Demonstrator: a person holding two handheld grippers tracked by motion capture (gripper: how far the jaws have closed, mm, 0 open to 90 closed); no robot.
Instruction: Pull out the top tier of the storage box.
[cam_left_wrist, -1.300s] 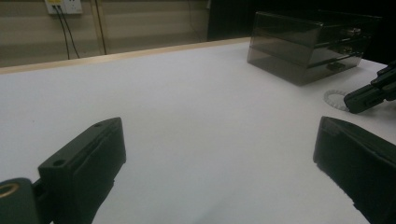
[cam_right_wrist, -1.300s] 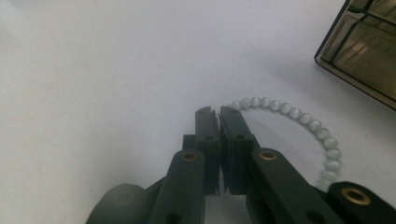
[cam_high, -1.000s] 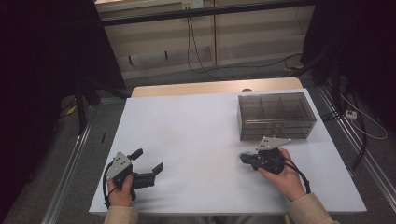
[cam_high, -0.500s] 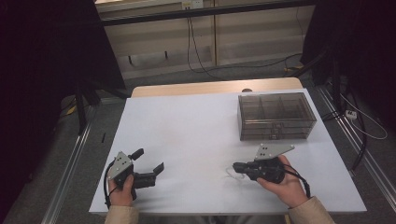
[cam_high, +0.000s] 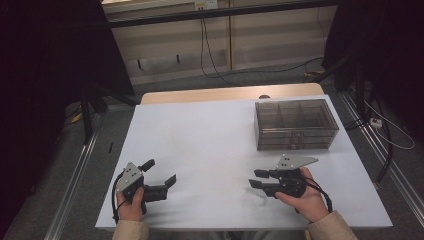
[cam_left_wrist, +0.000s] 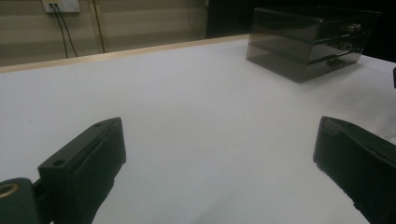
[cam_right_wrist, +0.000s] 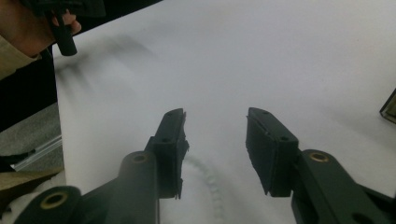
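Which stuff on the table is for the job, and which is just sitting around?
For the job:
- left gripper, jaws wide open
- right gripper, jaws open
- clear drawer box, nearest the right gripper, untouched

Just there:
- white table
- cables on the floor beyond the table

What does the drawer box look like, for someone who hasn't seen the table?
Start at the white table and go to its far right corner. There stands the drawer box, a smoky see-through case with stacked drawers whose small handles face the person. It is the table's one boxy thing; the right gripper lies nearer, the left gripper opposite.
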